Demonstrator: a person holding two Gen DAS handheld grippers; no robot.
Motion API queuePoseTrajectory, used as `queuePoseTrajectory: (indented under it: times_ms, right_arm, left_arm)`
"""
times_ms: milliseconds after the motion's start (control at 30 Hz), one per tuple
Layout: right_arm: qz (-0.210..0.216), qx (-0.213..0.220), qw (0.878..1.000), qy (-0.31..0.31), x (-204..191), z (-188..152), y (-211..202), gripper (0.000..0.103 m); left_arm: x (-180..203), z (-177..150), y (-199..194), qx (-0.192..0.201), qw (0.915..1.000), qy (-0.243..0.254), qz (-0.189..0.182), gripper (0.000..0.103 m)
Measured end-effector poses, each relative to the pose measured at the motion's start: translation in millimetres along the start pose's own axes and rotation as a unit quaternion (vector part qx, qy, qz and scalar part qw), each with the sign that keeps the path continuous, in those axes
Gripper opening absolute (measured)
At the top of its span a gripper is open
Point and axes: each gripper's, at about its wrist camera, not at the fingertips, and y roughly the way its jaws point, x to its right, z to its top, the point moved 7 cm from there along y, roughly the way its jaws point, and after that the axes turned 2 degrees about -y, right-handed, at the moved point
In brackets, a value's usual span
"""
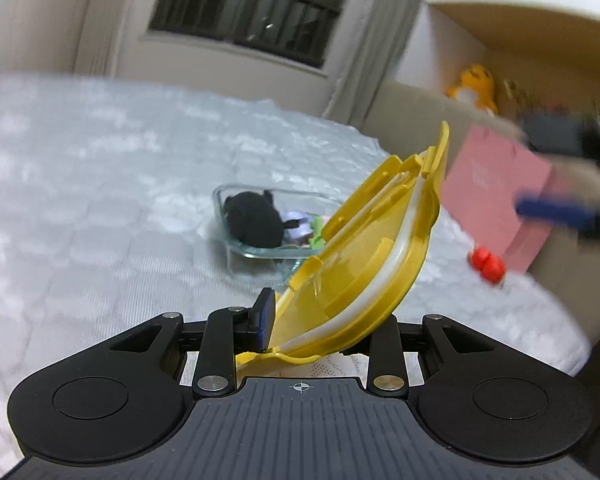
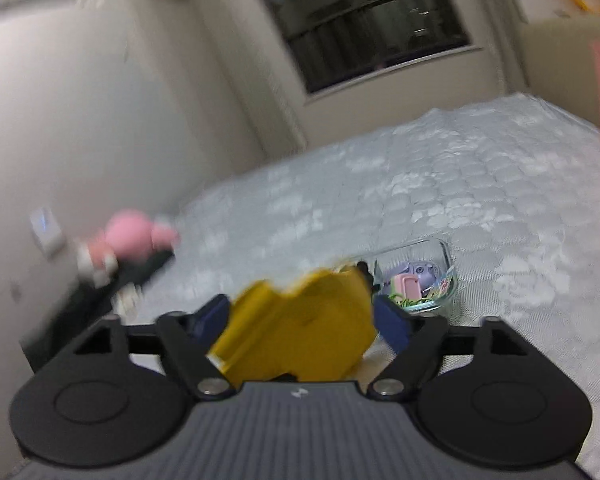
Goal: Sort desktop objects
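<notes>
My left gripper point(image 1: 300, 320) is shut on the near edge of a yellow container lid point(image 1: 364, 248), which it holds up tilted above the white quilted surface point(image 1: 100, 200). Behind the lid stands a clear glass container point(image 1: 236, 248) holding a black fuzzy thing point(image 1: 254, 220) and small purple, pink and green items point(image 2: 418, 276). My right gripper point(image 2: 302, 320) is open; the blurred lid point(image 2: 300, 320) shows between its blue fingers point(image 2: 392, 324). In the left wrist view that gripper point(image 1: 560, 172) is a blur to the right of the lid, apart from it.
A pink box point(image 1: 496, 196) leans against a beige padded edge at the right, with red objects point(image 1: 488, 264) at its foot. A yellow plush point(image 1: 474, 86) sits on a shelf behind. A blurred pink soft thing point(image 2: 132, 236) lies by the wall at the left.
</notes>
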Motion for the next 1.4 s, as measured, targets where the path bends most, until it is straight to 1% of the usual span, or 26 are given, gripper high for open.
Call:
queuePoseTrajectory:
  times_ms: [33,67,100,167,200,267,367,400,467,533,600,700,733,767,800,867,900,933,1000,1033,1100,1167,1200,1233,1300,1400]
  right_arm:
    - [0.006,0.007,1.000,0.028,10.7,-2.4,-0.2,0.087]
    - [0.019,0.001,0.998,0.063,23.5,-10.3,4.9,0.087]
    - [0.028,-0.019,0.995,0.098,34.7,-22.7,15.0,0.087]
    - [0.046,-0.059,0.983,0.168,56.6,-47.4,35.3,0.082]
    - [0.056,-0.082,0.974,0.201,64.0,-62.3,46.7,0.081]
    - [0.084,-0.131,0.949,0.272,73.0,-96.2,72.4,0.077]
    - [0.125,-0.169,0.914,0.346,71.4,-131.3,102.4,0.076]
    - [0.134,-0.176,0.905,0.363,68.3,-139.4,110.8,0.076]
    - [0.144,-0.187,0.896,0.377,60.3,-150.2,123.3,0.076]
    - [0.134,-0.185,0.900,0.370,51.8,-151.8,129.9,0.076]
    - [0.126,-0.178,0.909,0.356,43.6,-150.1,135.1,0.076]
    - [0.109,-0.151,0.937,0.295,29.2,-137.6,136.1,0.076]
    - [0.093,-0.140,0.950,0.262,24.8,-132.8,135.9,0.076]
    - [0.075,-0.128,0.966,0.214,20.0,-127.5,136.6,0.076]
    - [0.060,-0.118,0.977,0.167,14.8,-122.8,137.7,0.076]
    - [0.044,-0.123,0.986,0.105,6.9,-118.5,143.7,0.072]
    - [0.043,-0.135,0.985,0.095,5.2,-117.3,148.9,0.071]
    - [0.043,-0.144,0.984,0.095,6.5,-115.6,153.0,0.069]
    - [0.042,-0.163,0.980,0.104,12.8,-109.5,164.0,0.069]
    - [0.039,-0.168,0.979,0.107,13.9,-110.3,165.9,0.069]
    - [0.033,-0.173,0.979,0.104,17.3,-107.6,179.5,0.069]
    - [0.027,-0.177,0.981,0.081,18.5,-100.3,188.7,0.069]
    - [0.029,-0.184,0.980,0.069,17.3,-98.8,195.3,0.069]
    - [0.033,-0.192,0.979,0.056,16.1,-97.3,202.0,0.069]
    - [0.047,-0.222,0.973,0.051,13.9,-100.5,218.5,0.069]
    - [0.071,-0.248,0.962,0.086,12.7,-111.1,235.3,0.069]
  left_arm:
    - [-8.9,2.1,-0.5,-0.005,0.9996,-0.027,-0.008,0.033]
    - [-17.8,4.3,0.3,-0.006,0.9986,-0.051,-0.013,0.032]
    - [-26.6,6.3,0.7,-0.006,0.9972,-0.073,-0.016,0.032]
    - [-41.7,8.0,-3.0,0.002,0.9947,-0.102,-0.007,0.032]
    - [-48.7,8.3,-4.5,0.006,0.9932,-0.116,-0.004,0.032]
    - [-58.7,6.5,-5.8,0.004,0.9894,-0.145,-0.010,0.032]
    - [-71.0,4.6,-8.7,0.001,0.9828,-0.184,-0.020,0.032]
    - [-75.1,3.9,-9.9,-0.001,0.9801,-0.197,-0.025,0.032]
    - [-89.0,2.9,-10.4,-0.004,0.9687,-0.244,-0.048,0.031]
    - [-107.5,1.2,-11.0,-0.006,0.9537,-0.292,-0.071,0.030]
    - [-128.6,-3.0,-11.7,-0.003,0.9429,-0.325,-0.071,0.030]
    - [-156.9,-14.4,-10.5,-0.007,0.9298,-0.362,-0.066,0.030]
    - [-165.8,-18.8,-9.8,-0.009,0.9258,-0.372,-0.063,0.033]
    - [-174.8,-23.3,-9.2,-0.011,0.9217,-0.383,-0.061,0.036]
    - [-183.5,-27.8,-8.3,-0.014,0.9175,-0.393,-0.059,0.036]
    - [-199.1,-37.2,-3.9,-0.022,0.9095,-0.411,-0.059,0.037]
    - [-206.6,-41.5,-1.9,-0.026,0.9058,-0.419,-0.059,0.037]
    - [-212.0,-43.6,-0.9,-0.029,0.9053,-0.420,-0.057,0.037]
    - [-217.0,-42.1,-1.3,-0.039,0.9096,-0.409,-0.059,0.035]
    - [-219.2,-41.1,-1.6,-0.045,0.9121,-0.403,-0.059,0.036]
    - [-218.8,-35.6,-1.8,-0.065,0.9213,-0.380,-0.052,0.042]
    - [-217.5,-29.4,-1.6,-0.088,0.9287,-0.357,-0.048,0.043]
    - [-217.4,-27.4,-1.0,-0.098,0.9291,-0.353,-0.050,0.046]
    - [-217.4,-25.3,-0.4,-0.108,0.9288,-0.351,-0.052,0.052]
    - [-219.6,-22.8,0.8,-0.125,0.9222,-0.360,-0.068,0.057]
    - [-225.3,-21.3,0.7,-0.144,0.9136,-0.371,-0.084,0.057]
